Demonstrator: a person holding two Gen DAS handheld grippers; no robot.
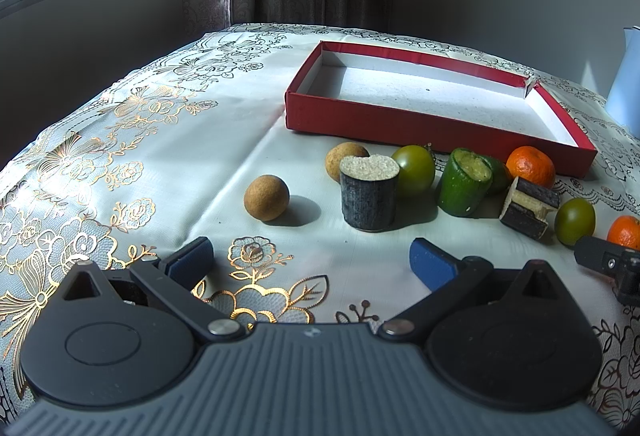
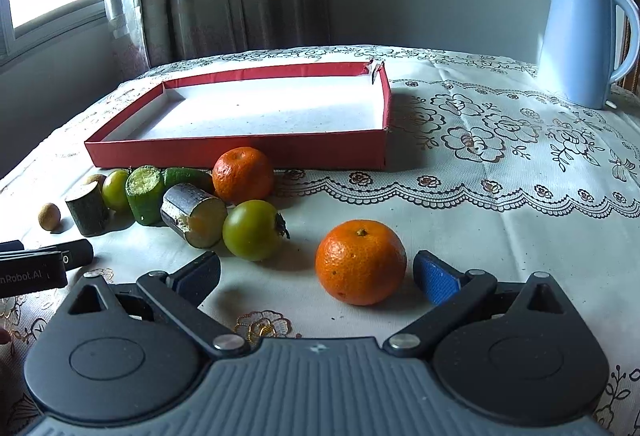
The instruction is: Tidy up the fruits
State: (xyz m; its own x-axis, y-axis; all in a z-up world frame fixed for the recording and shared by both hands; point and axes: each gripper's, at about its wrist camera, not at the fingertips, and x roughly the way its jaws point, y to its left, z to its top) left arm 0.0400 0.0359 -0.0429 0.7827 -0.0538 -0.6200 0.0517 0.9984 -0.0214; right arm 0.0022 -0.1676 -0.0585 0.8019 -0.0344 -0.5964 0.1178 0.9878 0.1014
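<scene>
Fruits lie in a loose row on the desk (image 2: 500, 196), just in front of the red box (image 2: 240, 152), whose long axis runs left to right across our view and whose white floor holds nothing. We see a near mandarin (image 2: 361, 262) sitting stem-up between the spread blue pads of the right hand-held gripper (image 2: 316, 276), close to the right pad but not clamped. A second mandarin (image 2: 243, 175) rests by the box wall. Two smooth green round fruits (image 2: 251, 230) sit among them, with a dark-barked cane section (image 2: 194, 215) lying on its side, cut end toward us. Another cane section (image 1: 369, 192) stands upright, its pale fibrous cut face up. A green-skinned cut piece (image 1: 463, 182) leans tilted. Two tan, rough-skinned balls (image 1: 266, 197) lie at the left. Our left hand-held gripper (image 1: 312, 262) is spread wide over bare flowered cloth. A pale blue kettle (image 2: 580, 40) reads "Midea".
</scene>
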